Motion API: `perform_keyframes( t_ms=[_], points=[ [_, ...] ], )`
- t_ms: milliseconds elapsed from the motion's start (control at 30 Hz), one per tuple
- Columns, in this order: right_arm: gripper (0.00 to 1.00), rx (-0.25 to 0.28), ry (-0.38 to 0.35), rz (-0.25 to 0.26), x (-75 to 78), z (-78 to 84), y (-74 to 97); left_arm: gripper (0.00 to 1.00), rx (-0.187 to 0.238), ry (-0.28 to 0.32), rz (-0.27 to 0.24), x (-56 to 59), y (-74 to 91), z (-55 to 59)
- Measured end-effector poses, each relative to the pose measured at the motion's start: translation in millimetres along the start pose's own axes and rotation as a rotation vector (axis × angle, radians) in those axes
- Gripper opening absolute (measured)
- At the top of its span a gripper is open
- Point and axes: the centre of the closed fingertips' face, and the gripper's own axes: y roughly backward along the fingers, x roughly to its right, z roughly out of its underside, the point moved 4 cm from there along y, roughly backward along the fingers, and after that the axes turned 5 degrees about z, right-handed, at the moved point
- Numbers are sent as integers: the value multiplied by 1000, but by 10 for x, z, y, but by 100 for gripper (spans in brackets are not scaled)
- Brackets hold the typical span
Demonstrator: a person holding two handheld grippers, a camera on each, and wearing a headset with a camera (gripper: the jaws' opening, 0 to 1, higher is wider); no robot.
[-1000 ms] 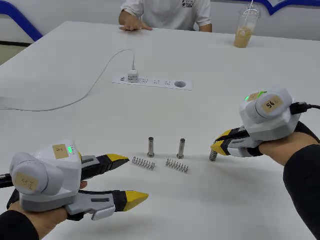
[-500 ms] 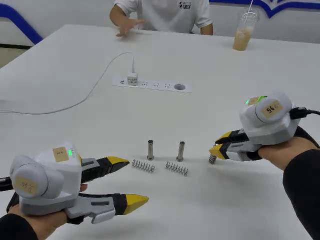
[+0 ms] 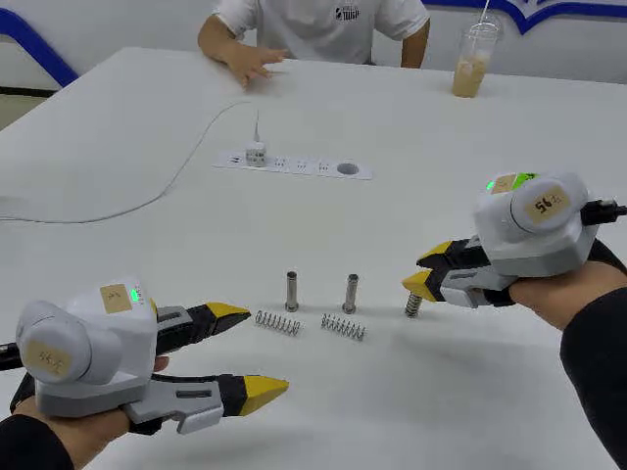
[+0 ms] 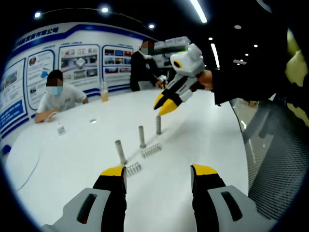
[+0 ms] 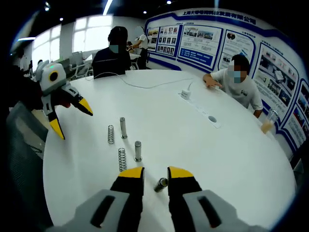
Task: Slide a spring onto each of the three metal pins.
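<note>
- Left gripper sits by the tabletop's near edge, fingers wide apart and empty.
- Left spring and right spring lie mid-tabletop, just before the bare left pin and right pin.
- Right gripper, fingers slightly apart, hangs just above the spring-wrapped third pin.

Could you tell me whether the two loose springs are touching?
Apart. The head view shows bare table between the left spring and the right spring.
</note>
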Motion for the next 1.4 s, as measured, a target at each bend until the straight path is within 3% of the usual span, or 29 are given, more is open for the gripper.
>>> perform_keyframes(
  t_ms=[300, 667, 933, 1400],
  points=[
    [20, 16, 15, -51, -243, -61, -47, 54, 2, -4, 1, 4, -3, -14],
    [19, -39, 8, -145, -531, 131, -352, 54, -1, -7, 2, 2, -10, -22],
    [17, -73, -18, -169, -579, 283, -513, 54, -3, -7, 5, 9, -31, -21],
    [14, -94, -33, -195, -631, 342, -613, 53, -10, -8, 10, 22, -39, -18]
  ],
)
